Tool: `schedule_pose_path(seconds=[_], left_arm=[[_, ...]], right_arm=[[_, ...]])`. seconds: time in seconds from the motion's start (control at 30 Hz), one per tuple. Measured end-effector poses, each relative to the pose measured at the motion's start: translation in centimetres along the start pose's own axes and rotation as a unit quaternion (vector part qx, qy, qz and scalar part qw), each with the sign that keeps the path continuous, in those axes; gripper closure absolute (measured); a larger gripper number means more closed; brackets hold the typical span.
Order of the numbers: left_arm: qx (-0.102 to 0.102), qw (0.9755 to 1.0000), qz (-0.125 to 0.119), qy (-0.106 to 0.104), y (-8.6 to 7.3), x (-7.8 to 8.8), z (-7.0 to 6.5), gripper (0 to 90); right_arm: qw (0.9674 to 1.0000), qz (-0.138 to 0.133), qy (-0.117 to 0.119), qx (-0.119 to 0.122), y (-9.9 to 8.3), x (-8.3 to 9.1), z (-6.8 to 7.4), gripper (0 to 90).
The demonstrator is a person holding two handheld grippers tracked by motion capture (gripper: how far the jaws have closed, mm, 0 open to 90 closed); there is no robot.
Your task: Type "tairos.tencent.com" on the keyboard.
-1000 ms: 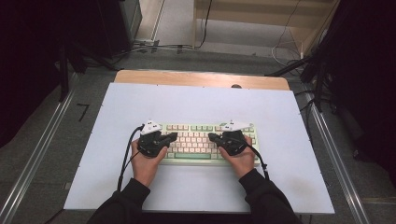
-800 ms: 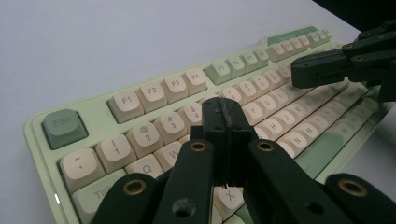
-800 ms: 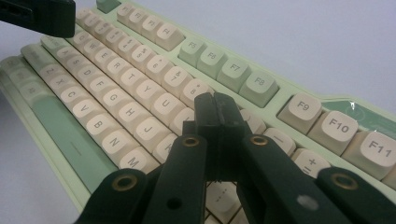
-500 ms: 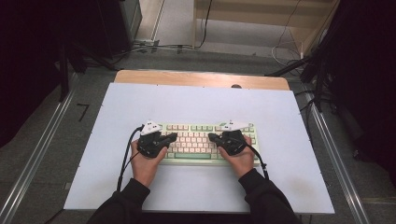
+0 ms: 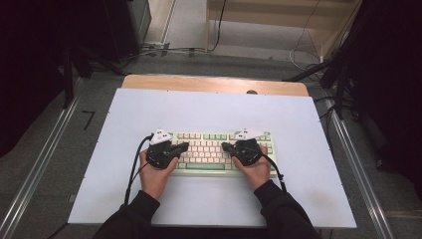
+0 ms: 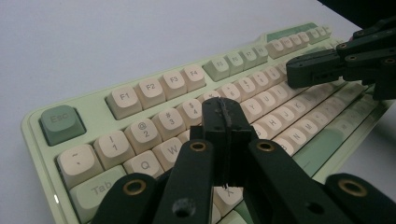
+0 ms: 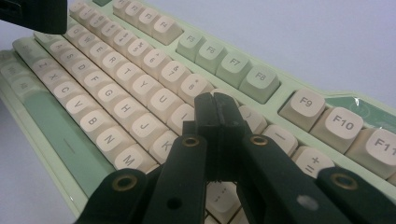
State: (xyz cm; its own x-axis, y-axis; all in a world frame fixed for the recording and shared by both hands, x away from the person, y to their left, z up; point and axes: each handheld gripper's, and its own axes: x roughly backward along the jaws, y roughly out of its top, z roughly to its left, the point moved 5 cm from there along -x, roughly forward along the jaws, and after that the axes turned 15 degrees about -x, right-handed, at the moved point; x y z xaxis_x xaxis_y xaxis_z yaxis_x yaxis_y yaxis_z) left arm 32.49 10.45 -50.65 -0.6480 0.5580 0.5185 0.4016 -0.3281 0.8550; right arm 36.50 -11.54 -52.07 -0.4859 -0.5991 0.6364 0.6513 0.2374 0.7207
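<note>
The left tool [image 6: 223,122] has its 2 black jaws pressed together, holding nothing, above the upper letter keys. The right tool [image 7: 218,120] is closed and empty too, over the right-side keys. Both hover above the pale green keyboard with cream keycaps [image 5: 209,149], which lies on the white counter [image 5: 209,107].

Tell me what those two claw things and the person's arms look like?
Each gripper, left gripper and right gripper, is black with two flat jaws, brass-coloured rivets, a pale plate on top and a black cable trailing off. The sleeves are black.
</note>
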Motion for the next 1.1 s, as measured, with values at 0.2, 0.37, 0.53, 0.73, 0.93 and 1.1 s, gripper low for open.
schedule_pose_path(seconds=[0.2, 0.37, 0.53, 0.73, 0.93, 1.1], left_arm=[[0.001, 1.0, -0.001, 0.0, 0.0, 0.1, 0.0, 90.0], [-0.001, 1.0, 0.0, -0.003, 0.0, 0.0, -0.1, 90.0], [0.0, 1.0, -0.001, -0.002, 0.0, 0.1, -0.1, 90.0], [0.0, 1.0, 0.001, 0.0, -0.2, 0.2, 0.1, 90.0], [0.0, 1.0, 0.001, 0.0, -0.2, 0.2, 0.1, 90.0], [0.002, 1.0, 0.0, 0.001, -0.2, 0.3, 0.1, 90.0]], right_arm=[[1.0, 0.001, -0.001, 0.002, 0.0, -0.1, 0.0, 88.1], [1.0, 0.005, -0.004, 0.006, -0.1, -0.1, 0.0, 88.1], [0.9999, 0.01, -0.008, 0.01, -0.2, -0.2, 0.2, 88.1], [1.0, -0.005, 0.002, 0.007, 0.1, 0.4, 0.5, 88.2], [0.9999, -0.014, 0.007, 0.007, 0.3, 0.9, 0.7, 88.1], [0.9998, -0.016, 0.008, 0.007, 0.4, 1.0, 0.7, 88.1]])
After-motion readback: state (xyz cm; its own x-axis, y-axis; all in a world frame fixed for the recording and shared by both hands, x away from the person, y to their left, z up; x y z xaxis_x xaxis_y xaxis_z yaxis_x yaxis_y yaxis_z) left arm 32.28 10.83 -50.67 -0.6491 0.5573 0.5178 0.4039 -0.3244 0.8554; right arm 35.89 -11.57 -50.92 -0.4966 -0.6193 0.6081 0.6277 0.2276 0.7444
